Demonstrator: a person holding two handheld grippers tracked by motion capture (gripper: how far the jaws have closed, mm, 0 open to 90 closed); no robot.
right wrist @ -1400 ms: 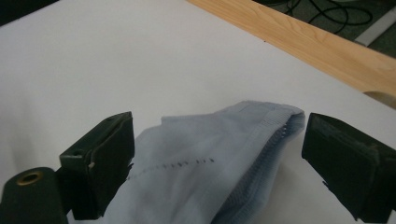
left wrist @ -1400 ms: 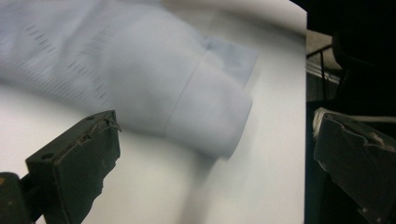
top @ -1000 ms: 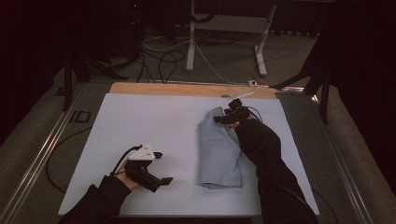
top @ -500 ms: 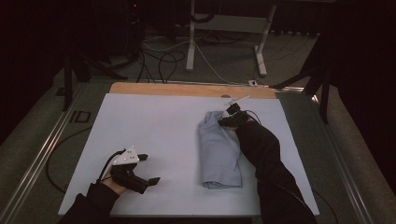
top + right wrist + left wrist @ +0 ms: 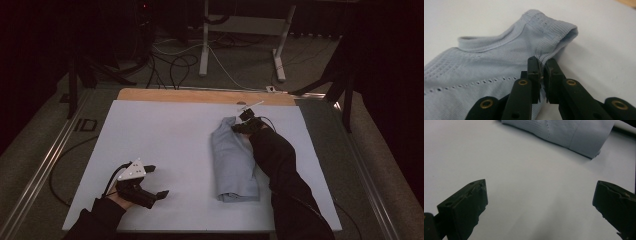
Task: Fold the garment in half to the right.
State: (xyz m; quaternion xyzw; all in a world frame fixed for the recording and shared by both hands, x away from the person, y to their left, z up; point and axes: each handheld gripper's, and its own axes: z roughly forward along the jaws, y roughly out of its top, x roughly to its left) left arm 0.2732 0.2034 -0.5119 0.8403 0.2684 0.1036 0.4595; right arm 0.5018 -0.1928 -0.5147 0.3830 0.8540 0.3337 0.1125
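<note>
Work in hand: folding a pale blue knit shirt [image 5: 234,162] on the white surface [image 5: 165,145].
Shirt: lies as a long narrow strip already folded lengthwise, right of the surface's middle, collar end toward the far wooden edge [image 5: 200,95], folded hem end toward the person.
Right gripper [image 5: 543,67]: at the shirt's far end, by the ribbed collar; its jaws have just been closing and now pinch a fold of the ribbed edge between them, almost together.
Left gripper [image 5: 150,182]: well left of the shirt, near the surface's near edge, resting low; in the left gripper view its jaws stand wide with bare surface between them and the shirt's near end ahead.
Done: the lengthwise fold looks finished, and the grip on the collar end is made.
Left: judging by the layout, the collar end must yet be carried toward the hem for the crosswise fold; the left gripper has taken hold of nothing so far.
</note>
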